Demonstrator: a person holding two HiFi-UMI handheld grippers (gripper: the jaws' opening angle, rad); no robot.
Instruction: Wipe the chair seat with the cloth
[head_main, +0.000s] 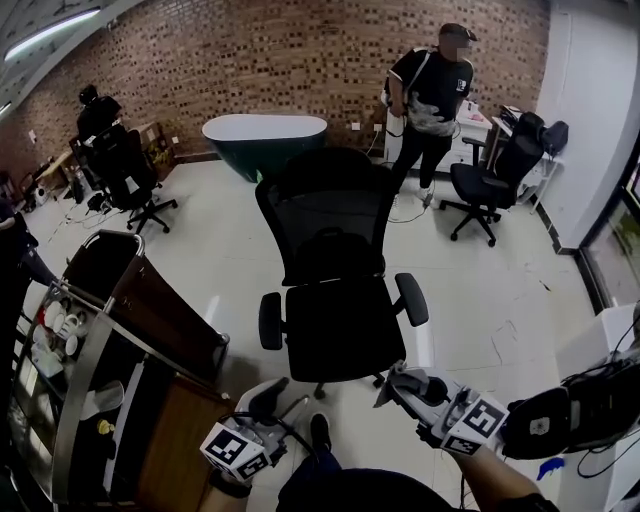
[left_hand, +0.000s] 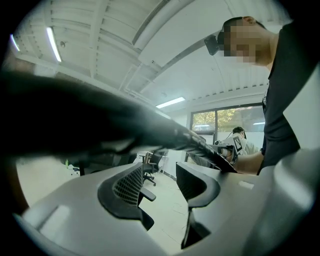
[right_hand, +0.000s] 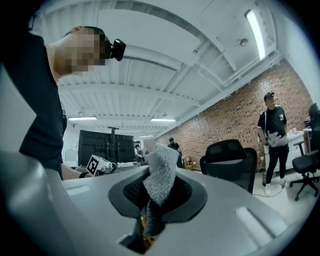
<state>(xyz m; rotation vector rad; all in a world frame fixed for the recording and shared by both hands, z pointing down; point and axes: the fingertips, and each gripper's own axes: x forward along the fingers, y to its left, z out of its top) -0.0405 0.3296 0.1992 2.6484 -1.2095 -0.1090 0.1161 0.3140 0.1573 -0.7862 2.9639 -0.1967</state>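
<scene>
Our right gripper (right_hand: 159, 196) clamps a grey, nubbly cloth (right_hand: 161, 170); our left gripper (left_hand: 160, 186) gapes. The black, seemingly mesh chair seat (head_main: 345, 328) sits above pale floor (head_main: 480, 290).

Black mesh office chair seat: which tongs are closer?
Right. The right tongs, gripping a grey cloth, sit at the seat's front right corner; the left tongs hang back off its front left.

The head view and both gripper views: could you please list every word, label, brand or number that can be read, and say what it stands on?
No readable text in any view.
Lower-left marker cube and lower-right marker cube: black-and-white square patterns only, no letters or digits.
Standing person's shirt: any print is too small to tell.
</scene>
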